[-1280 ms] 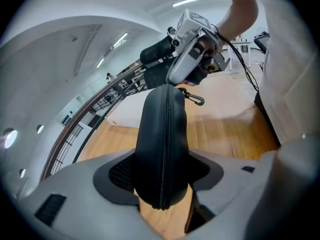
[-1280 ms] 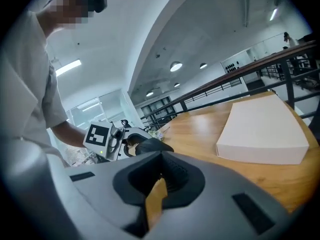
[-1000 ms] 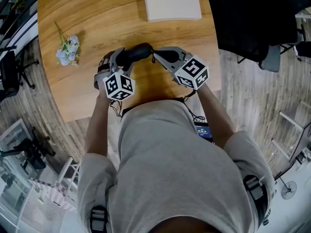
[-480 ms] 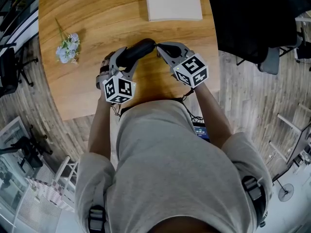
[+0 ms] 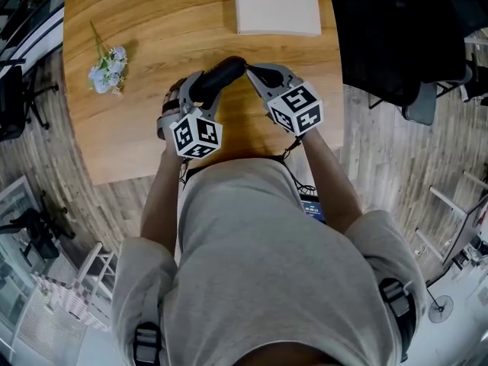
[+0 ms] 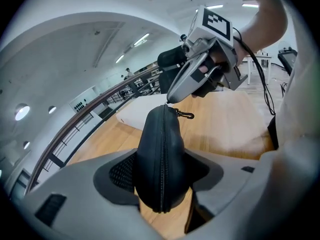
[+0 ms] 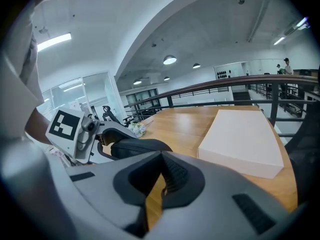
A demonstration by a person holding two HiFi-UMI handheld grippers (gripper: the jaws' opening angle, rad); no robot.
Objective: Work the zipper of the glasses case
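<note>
Clamping the black glasses case (image 6: 162, 149) over the tabletop's (image 5: 130, 136) near edge, left gripper (image 5: 201, 96) may let it twist if right gripper (image 7: 160, 158), pinched shut on the zipper pull (image 6: 172, 107), slips.

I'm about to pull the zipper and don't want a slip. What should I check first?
1. Hold on the glasses case by the left tool: ok.
2. View of the zipper, closed along its visible run: ok.
3. Closure of the right tool at the case's far end: ok.
4. Pinch on the zipper pull: cannot tell.
5. Clearance from the white box and flowers: ok.
</note>
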